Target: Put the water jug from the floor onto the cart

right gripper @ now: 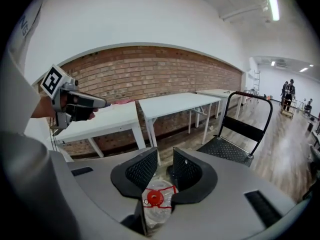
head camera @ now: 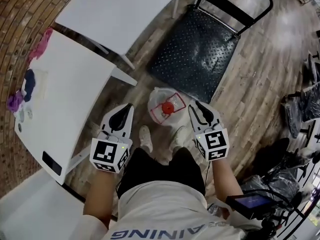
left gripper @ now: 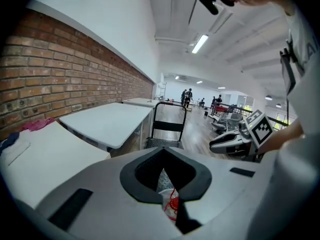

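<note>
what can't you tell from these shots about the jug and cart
water jug fill level: head view sees only its top.
jug's lower body, right gripper view: covered by the right hand-held gripper.
cart wheels: under its deck, head view.
jug label print: too small.

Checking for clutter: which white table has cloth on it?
The middle table: pink and purple cloth lies at its left edge; the table by the cart looks bare.
</note>
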